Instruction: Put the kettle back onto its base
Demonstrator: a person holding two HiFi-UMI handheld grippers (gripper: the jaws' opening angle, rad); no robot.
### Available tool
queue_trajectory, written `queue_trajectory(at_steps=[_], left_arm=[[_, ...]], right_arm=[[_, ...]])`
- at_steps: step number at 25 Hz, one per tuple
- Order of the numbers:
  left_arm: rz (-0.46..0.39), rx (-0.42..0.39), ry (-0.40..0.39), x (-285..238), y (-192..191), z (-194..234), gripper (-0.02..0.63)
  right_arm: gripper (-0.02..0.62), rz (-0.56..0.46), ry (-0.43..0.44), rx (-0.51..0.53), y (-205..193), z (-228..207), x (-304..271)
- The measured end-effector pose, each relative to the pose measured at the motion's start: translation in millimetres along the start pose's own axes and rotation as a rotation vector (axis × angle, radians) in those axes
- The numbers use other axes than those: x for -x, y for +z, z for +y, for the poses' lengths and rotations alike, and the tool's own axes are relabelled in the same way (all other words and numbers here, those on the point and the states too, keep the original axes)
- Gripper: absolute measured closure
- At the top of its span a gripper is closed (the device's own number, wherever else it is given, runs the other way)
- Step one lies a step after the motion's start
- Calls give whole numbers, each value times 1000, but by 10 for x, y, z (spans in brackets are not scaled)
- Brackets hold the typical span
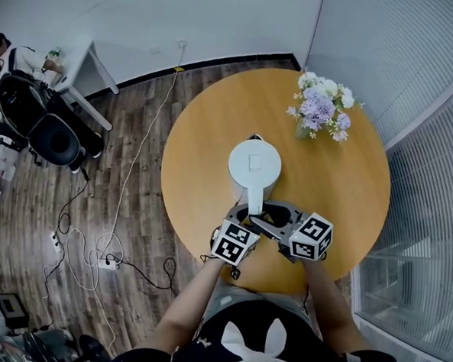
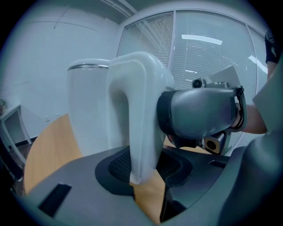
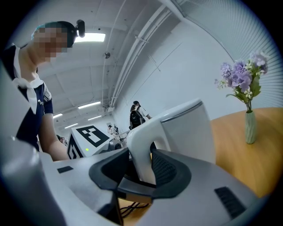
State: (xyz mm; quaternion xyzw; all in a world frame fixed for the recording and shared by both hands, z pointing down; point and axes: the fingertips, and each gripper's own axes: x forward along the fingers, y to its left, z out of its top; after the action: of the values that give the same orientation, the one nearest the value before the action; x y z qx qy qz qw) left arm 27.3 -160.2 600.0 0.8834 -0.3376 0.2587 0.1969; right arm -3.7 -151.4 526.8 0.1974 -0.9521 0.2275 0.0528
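Holding the white plastic kettle [image 1: 254, 164] by its upright handle [image 1: 255, 195], I have my left gripper [image 2: 142, 170] and right gripper [image 3: 140, 171] both clamped there, kettle body straight ahead.

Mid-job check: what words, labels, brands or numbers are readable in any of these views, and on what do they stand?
No readable text in any view.
On the kettle: plain white, no brand or label visible.
On the marker cubes: black-and-white square patterns only, no letters or numbers.
On the vase: no label.
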Motion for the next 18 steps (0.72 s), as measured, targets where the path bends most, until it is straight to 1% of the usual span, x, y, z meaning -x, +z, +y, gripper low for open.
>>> queue_trajectory(at_steps=[3, 7, 10, 13, 18], left_arm=[[3, 6, -19, 22, 16, -18, 459], [-26, 9, -28, 125, 102, -20, 422], [-47, 18, -17, 241, 165, -18, 413], [-73, 35, 2, 377, 210, -19, 413], [-96, 38, 33, 626, 256, -30, 413]], right_arm=[[426, 7, -26, 3, 0, 10, 1], [412, 22, -76, -9, -27, -17, 18], [380, -18, -107, -35, 43, -11, 73], [376, -67, -141, -41, 158, 28, 145], [377, -125, -211, -21, 300, 102, 305]])
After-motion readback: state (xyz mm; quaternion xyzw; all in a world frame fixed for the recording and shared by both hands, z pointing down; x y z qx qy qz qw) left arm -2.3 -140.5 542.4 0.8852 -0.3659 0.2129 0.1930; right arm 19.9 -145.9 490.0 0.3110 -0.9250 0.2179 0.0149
